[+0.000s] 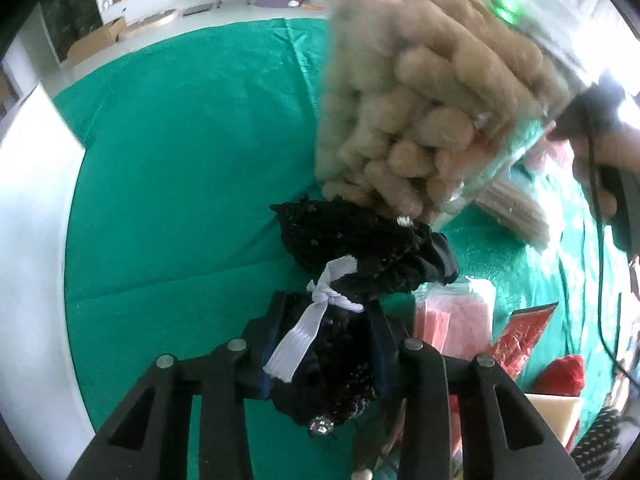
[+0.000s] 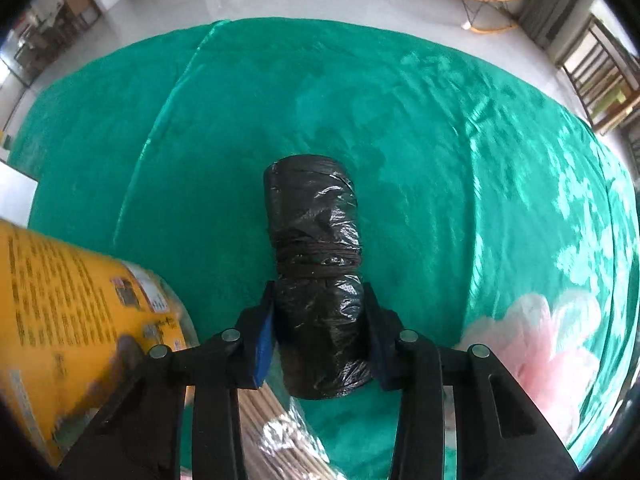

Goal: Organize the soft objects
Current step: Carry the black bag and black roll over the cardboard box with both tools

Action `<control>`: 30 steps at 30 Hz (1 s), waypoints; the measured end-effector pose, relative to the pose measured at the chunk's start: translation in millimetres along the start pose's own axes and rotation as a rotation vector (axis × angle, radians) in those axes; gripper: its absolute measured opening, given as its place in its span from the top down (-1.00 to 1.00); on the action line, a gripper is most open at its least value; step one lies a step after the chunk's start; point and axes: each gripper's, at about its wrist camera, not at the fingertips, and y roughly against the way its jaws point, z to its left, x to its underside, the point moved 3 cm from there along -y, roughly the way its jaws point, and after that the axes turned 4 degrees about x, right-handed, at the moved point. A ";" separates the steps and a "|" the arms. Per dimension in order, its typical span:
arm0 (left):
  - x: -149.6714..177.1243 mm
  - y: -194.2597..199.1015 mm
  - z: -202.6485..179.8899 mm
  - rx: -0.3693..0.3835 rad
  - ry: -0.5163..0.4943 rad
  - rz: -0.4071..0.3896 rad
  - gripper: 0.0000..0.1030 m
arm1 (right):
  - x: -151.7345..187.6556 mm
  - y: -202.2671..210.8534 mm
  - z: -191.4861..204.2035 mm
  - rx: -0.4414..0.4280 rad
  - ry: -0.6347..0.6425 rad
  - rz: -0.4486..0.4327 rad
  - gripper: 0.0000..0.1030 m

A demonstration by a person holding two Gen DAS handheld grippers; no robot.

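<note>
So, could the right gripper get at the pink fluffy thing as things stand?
Probably not yet: the right gripper is shut on the black bag roll. The pink fluffy thing lies uncovered beside it.

Black roll [image 2: 316, 272], green cloth [image 2: 420, 152]

One black roll [image 2: 316, 280], two tongs [image 1: 324, 344] [image 2: 320, 340]

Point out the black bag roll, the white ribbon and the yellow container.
black bag roll [image 2: 316, 248], right wrist view, on its tied middle
white ribbon [image 1: 298, 340], left wrist view, on its hanging tail
yellow container [image 2: 68, 308], right wrist view, on its printed side
</note>
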 end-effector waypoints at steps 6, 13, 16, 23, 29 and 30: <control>1.6 -2.2 22.2 0.025 0.082 0.016 0.18 | 23.5 11.6 -21.0 -0.051 -0.068 0.008 0.24; -1.3 -8.0 0.8 -0.110 -0.036 -0.002 0.28 | 34.5 4.0 -33.2 0.005 -0.069 0.026 0.24; -7.0 -0.2 11.8 -0.076 0.041 -0.035 0.37 | 38.0 23.8 -40.1 -0.033 -0.101 0.006 0.24; -26.2 32.2 25.4 -0.095 0.096 -0.116 0.37 | 42.2 75.4 -52.8 -0.017 -0.096 -0.042 0.24; -25.5 60.5 22.8 -0.145 0.093 -0.181 0.37 | 50.9 103.9 -32.5 -0.006 -0.095 -0.079 0.24; -17.0 65.4 21.8 -0.153 0.090 -0.190 0.37 | 46.3 115.1 -28.4 -0.002 -0.094 -0.083 0.24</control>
